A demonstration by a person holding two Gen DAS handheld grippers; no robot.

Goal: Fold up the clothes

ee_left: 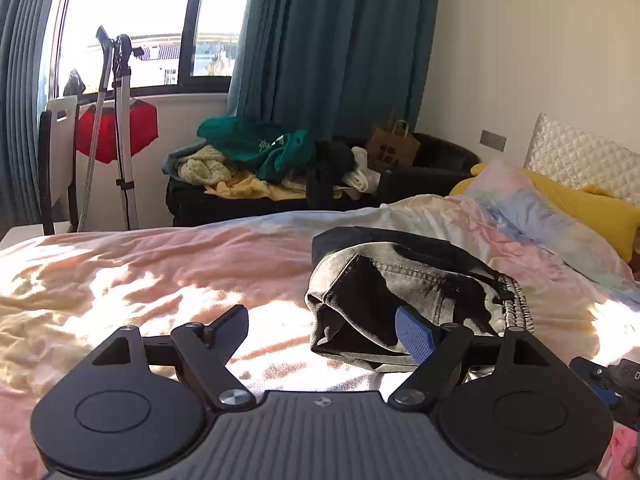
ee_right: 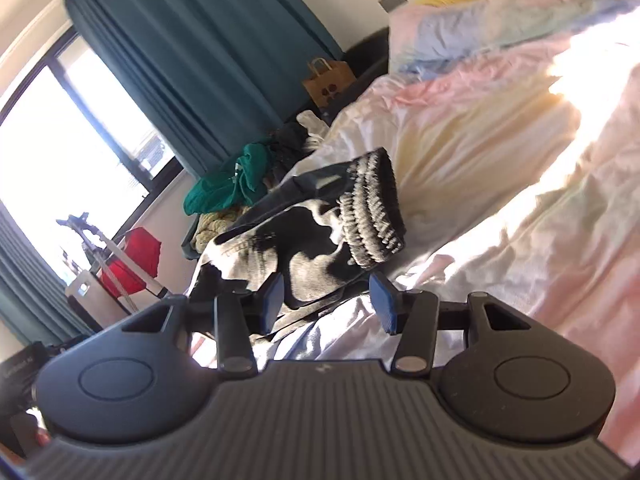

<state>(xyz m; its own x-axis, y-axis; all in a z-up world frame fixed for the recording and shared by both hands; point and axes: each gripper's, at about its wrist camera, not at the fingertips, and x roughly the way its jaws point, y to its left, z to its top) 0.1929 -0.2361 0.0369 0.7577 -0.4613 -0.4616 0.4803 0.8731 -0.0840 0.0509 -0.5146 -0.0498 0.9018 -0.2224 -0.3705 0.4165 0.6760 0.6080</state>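
Garment: dark washed jeans lie bundled on the bed, elastic waistband at the headboard-side end.
Fold state: layers already doubled over but loose and uneven; could be a fold in the making or a finished rough one.
Left gripper: jaws wide apart, holding nothing; its blue pad overlaps the bundle's near edge in view, contact unclear.
Right gripper: jaws spread, empty, low over the bed, straddling the jeans' near edge.
Key relation: jeans sit ahead and right of the left gripper, straight ahead of the right one.
Long axis: runs roughly across the left view, window side to headboard side.
Nearer hand: the right, I judge.
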